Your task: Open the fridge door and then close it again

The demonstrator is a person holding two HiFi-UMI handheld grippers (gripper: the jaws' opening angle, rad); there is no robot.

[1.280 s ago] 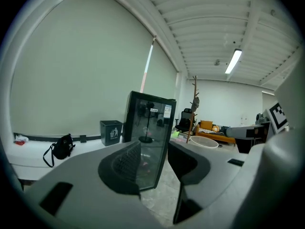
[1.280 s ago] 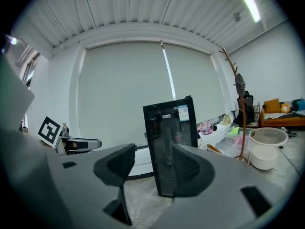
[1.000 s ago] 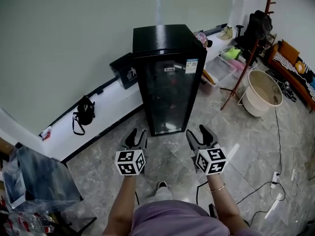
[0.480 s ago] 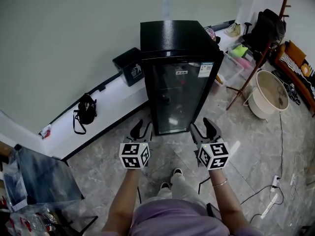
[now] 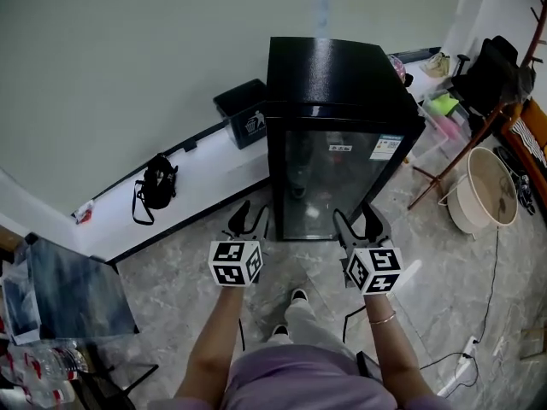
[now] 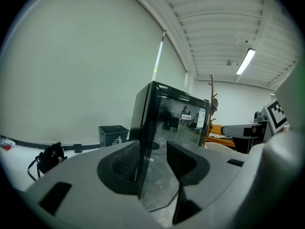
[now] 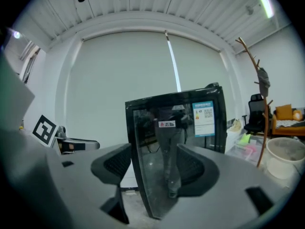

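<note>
Two claws out front, side by side, and both of them empty! Closest in, the person's lilac top and bare forearms fill the bottom of the head view, with one white-soled shoe planted on the grey marble-patterned floor tiles. The left claw has its jaws apart and opening, with nothing between the pads. Through its gap you see only the front left edge of the tall black glass-door fridge. The right claw is spread wider and opening too, and again there is nothing in it (the glass door simply shows beyond the gap). Both point roughly level at the fridge and are near it but clear of it, touching nothing.

The fridge stands upright on the floor just ahead, backed against the pale grey-green wall. Its dark glass door is shut flush, and a white label sits at its upper right corner. A small black waste bin stands left of the fridge, by the wall. A black bag sits further left along the white skirting ledge. Off to the right there is a round cream tub beside a wooden coat stand.
</note>
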